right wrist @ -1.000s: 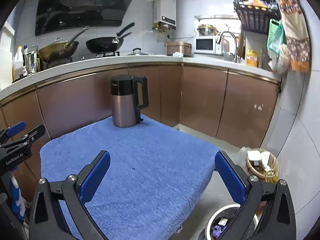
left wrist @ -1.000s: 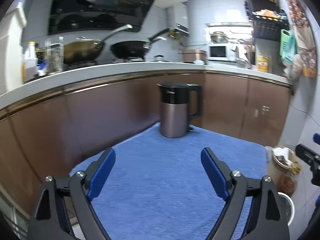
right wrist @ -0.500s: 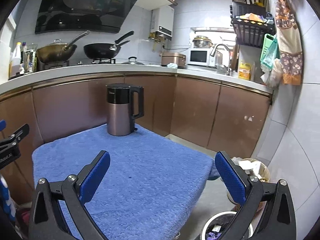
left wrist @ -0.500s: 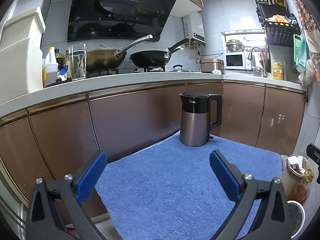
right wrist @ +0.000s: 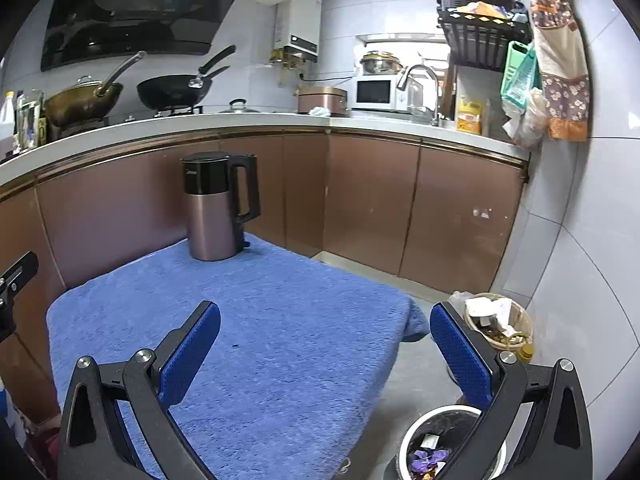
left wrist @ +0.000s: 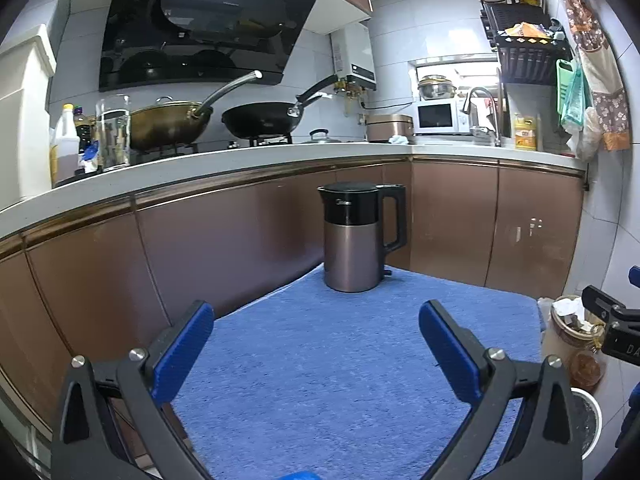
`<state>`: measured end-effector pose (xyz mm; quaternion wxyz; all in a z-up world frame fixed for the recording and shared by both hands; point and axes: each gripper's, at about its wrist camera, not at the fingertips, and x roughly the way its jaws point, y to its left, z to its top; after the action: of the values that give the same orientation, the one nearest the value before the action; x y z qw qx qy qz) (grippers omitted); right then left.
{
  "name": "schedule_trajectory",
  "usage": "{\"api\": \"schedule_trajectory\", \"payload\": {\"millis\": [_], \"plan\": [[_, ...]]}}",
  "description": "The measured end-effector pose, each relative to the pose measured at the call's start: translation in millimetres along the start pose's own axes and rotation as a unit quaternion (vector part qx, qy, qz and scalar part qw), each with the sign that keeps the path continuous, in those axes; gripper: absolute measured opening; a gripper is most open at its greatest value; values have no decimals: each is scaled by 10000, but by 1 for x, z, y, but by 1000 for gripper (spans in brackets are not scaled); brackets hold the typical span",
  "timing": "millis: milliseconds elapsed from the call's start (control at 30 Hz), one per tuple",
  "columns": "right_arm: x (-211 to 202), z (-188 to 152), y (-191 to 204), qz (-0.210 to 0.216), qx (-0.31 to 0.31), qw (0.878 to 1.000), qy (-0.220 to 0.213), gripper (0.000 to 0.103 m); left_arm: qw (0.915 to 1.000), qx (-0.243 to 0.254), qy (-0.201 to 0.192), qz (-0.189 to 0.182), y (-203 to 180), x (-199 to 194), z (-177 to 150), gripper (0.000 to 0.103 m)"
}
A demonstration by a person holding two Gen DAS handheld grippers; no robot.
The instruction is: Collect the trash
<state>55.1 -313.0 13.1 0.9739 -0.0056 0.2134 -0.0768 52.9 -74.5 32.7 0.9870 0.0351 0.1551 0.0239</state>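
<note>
My left gripper (left wrist: 316, 316) is open above a blue towel-covered table (left wrist: 320, 360), nothing between its blue pads. My right gripper (right wrist: 324, 318) is open too, over the table's right part (right wrist: 280, 340), also empty. A white bin with a black liner (right wrist: 436, 448) stands on the floor at the lower right of the right wrist view, with purple wrappers inside; in the left wrist view its rim (left wrist: 588, 416) shows at the right edge. The right gripper's black frame (left wrist: 612, 320) pokes in at the right of the left wrist view. No loose trash shows on the towel.
A brown and black electric kettle (left wrist: 356, 236) stands at the table's far edge. A wicker basket of rubbish (right wrist: 496, 320) and a bottle sit on the floor by the wall. Brown cabinets and a counter with woks, microwave and sink run behind.
The left gripper's jaws have spread wider. Both views have tilted up a little, showing more of the hood and wall; both grippers stay over the towel.
</note>
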Motion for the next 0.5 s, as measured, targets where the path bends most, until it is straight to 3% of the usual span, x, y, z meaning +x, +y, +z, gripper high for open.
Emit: {"api": "schedule_trajectory", "payload": {"millis": [200,500], "plan": [[3,-1,-10,-125,130,9998,-5,103,9999,-11,-10,-167,-11,2,3,103],[5,-2,-18,-261,296,9992,-52,103,9997,217,82,-120,-28,8,1,103]]}}
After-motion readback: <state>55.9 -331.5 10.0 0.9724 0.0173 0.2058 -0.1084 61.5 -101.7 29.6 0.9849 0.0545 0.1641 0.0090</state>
